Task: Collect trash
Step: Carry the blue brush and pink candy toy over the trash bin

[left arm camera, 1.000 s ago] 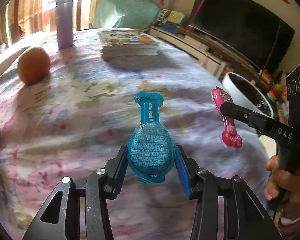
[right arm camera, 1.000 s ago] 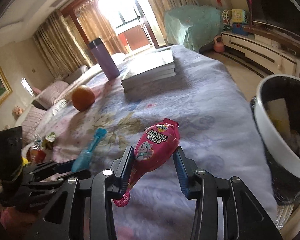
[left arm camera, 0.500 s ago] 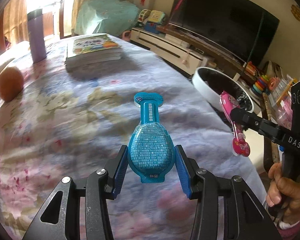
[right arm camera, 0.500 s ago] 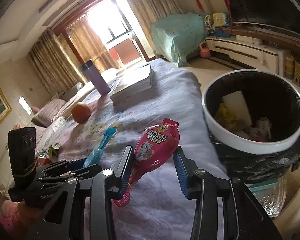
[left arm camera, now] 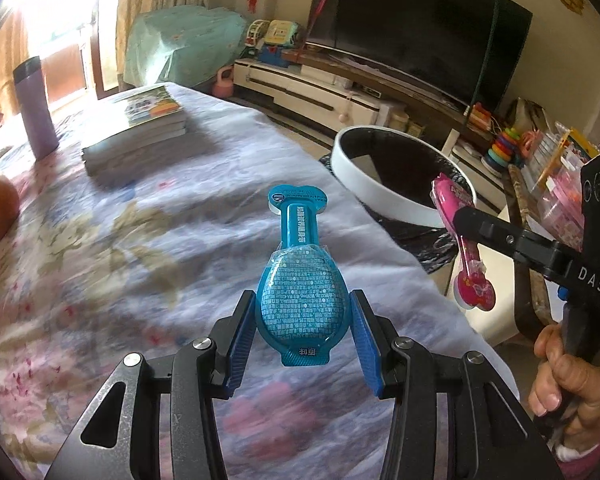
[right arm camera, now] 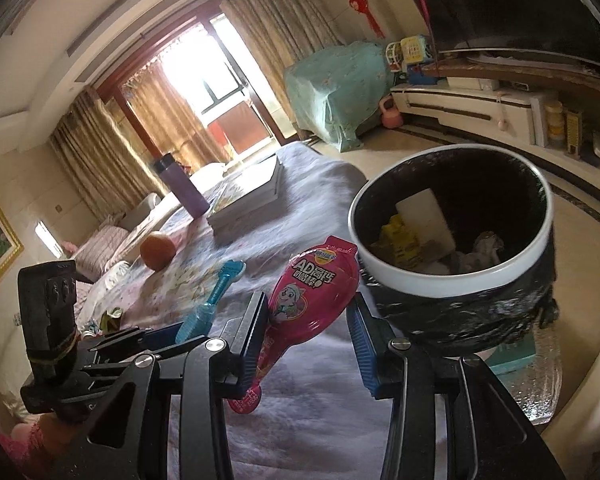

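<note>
**Both wrappers held beside bin**

Left gripper (left arm camera: 302, 316) clamps blue wrapper (left arm camera: 301, 294) above the floral surface (left arm camera: 140, 240). Right gripper (right arm camera: 308, 324) clamps pink wrapper (right arm camera: 310, 300), its lower end hidden behind one finger. Bin (right arm camera: 452, 276) just beside; contents partly shadowed, base cut off.

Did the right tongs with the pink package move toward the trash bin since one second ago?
Yes. In the right wrist view the right tongs holding the pink package have come forward along the table toward the trash bin, which now fills much more of that view.
</note>
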`<state>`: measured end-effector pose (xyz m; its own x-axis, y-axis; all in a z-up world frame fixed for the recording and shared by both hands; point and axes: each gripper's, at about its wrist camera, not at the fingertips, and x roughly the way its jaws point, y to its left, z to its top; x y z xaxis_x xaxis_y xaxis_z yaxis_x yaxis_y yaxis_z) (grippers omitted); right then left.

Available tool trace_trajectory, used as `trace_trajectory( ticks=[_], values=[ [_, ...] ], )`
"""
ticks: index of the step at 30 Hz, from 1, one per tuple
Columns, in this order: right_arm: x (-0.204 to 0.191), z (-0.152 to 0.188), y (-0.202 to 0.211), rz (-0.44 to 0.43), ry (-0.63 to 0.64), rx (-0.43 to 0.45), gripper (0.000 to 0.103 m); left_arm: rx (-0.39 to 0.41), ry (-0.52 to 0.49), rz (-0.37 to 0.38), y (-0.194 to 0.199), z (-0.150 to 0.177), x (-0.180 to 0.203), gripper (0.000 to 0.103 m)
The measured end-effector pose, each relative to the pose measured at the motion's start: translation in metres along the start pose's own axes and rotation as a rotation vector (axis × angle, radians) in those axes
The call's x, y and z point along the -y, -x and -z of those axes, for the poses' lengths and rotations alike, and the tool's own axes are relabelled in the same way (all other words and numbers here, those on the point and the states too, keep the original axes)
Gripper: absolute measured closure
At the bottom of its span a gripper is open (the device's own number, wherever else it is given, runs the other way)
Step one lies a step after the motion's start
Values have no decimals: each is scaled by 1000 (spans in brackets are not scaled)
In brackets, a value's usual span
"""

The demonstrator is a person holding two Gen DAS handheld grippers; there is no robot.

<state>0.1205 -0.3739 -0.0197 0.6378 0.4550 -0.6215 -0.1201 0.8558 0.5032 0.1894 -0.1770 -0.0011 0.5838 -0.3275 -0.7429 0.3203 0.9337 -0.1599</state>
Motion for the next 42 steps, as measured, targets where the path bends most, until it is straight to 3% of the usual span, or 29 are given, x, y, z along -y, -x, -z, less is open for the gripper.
trace_trajectory(
  ticks=[16,42],
  values=[
    [21,-1,23,6,-32,47,62,3,-58,10,-8,-12,32,58],
    [50,-23,32,43,-53,84,62,4,-97,31,-31,-39,47,58]
  ],
)
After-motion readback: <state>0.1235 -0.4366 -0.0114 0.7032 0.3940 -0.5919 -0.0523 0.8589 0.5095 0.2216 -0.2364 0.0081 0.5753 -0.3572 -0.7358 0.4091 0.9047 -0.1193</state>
